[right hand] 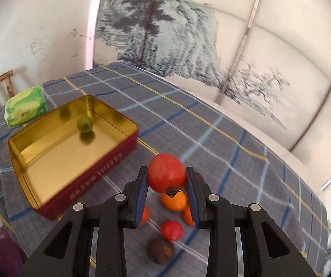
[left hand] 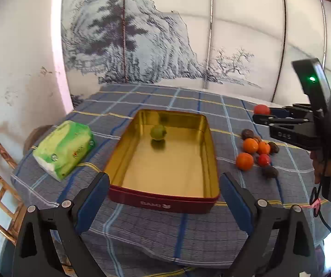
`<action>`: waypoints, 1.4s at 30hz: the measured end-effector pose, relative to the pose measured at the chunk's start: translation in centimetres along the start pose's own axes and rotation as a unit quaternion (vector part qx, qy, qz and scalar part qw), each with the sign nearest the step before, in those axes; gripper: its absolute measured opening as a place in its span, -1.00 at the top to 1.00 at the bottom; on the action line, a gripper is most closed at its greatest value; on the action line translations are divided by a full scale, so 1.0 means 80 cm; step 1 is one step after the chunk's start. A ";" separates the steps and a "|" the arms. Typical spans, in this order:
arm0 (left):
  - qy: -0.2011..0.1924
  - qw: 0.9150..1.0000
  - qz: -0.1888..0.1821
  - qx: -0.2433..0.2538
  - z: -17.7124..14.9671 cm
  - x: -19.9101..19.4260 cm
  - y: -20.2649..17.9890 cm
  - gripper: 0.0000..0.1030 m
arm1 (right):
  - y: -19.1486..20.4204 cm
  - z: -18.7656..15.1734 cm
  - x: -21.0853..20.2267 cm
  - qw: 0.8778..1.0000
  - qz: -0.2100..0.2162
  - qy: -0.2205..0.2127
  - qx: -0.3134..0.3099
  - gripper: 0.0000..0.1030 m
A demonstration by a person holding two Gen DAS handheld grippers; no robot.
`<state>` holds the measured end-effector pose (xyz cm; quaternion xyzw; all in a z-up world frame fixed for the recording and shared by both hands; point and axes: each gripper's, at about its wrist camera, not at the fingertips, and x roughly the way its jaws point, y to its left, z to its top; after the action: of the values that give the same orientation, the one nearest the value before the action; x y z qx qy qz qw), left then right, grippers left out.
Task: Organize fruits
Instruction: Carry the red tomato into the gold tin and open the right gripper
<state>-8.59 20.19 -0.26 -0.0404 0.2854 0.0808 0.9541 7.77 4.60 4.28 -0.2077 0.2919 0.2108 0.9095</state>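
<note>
Red glossy tomato (right hand: 166, 173), green calyx, clamped in right gripper (right hand: 167, 185)

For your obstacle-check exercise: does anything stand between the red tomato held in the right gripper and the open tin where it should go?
Nothing visible does. The red tomato is held clear of the table in the right gripper, and only bare checked tablecloth lies between it and the open tin, whose sole content is a green fruit.

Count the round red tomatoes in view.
2: one round red tomato clamped in the right gripper, another red tomato on the tablecloth below. More may be hidden.
</note>
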 end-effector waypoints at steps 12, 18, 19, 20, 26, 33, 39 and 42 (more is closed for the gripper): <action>-0.039 0.999 0.018 0.012 -0.009 -0.017 0.020 -0.83 | 0.068 0.044 0.056 0.998 0.023 0.017 -0.049 0.36; -0.040 0.999 0.014 0.013 -0.013 -0.016 0.028 -0.83 | 0.092 0.053 0.081 0.997 0.030 0.028 -0.061 0.36; -0.040 0.999 0.013 0.011 -0.013 -0.015 0.030 -0.83 | 0.095 0.054 0.085 0.997 0.032 0.030 -0.063 0.36; -0.039 0.999 0.013 0.010 -0.014 -0.014 0.032 -0.83 | 0.098 0.055 0.088 0.997 0.033 0.032 -0.064 0.36; -0.032 0.999 0.018 0.007 -0.019 -0.005 0.039 -0.83 | 0.113 0.060 0.105 0.996 0.037 0.039 -0.072 0.35; -0.021 1.000 0.022 0.000 -0.025 0.007 0.048 -0.83 | 0.129 0.065 0.127 0.995 0.043 0.050 -0.078 0.35; -0.020 0.999 0.025 -0.009 -0.027 0.012 0.055 -0.83 | 0.141 0.067 0.145 0.994 0.048 0.061 -0.082 0.35; -0.015 1.000 0.024 -0.013 -0.028 0.016 0.060 -0.83 | 0.146 0.068 0.152 0.993 0.048 0.064 -0.084 0.35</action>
<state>-9.58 24.82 -3.02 -0.0443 0.2704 0.1081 0.9556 13.28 20.11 -2.20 -0.2816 0.3408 0.2645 0.8571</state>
